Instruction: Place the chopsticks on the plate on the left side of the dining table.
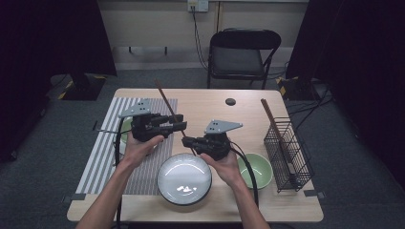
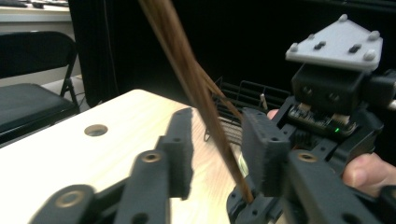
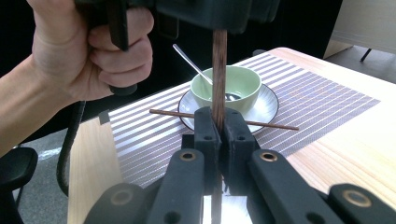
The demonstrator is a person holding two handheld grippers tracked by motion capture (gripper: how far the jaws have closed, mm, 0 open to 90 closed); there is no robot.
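Above the middle of the desk (image 1: 200, 102), a brown chopstick (image 1: 168, 109) is slanting up and away from the person, its lower end pinched in the right gripper (image 1: 189, 141), whose jaws are closing tight on it. From the right gripper view the stick (image 3: 219, 70) is rising straight out from between those pressed jaws toward the left gripper overhead. The left gripper (image 1: 177, 122) is sitting higher along the same stick; its jaws are standing parted, and in the left gripper view the chopstick (image 2: 196, 88) is passing through the gap between them, touching neither pad clearly. A second chopstick (image 3: 261, 123) is lying flat on the striped mat (image 1: 107, 138), leaning against a white saucer (image 3: 268, 105) that is carrying a green bowl (image 3: 238, 84) with a spoon (image 3: 194, 63). Near the person, a white plate (image 1: 184, 179) is resting on the desk.
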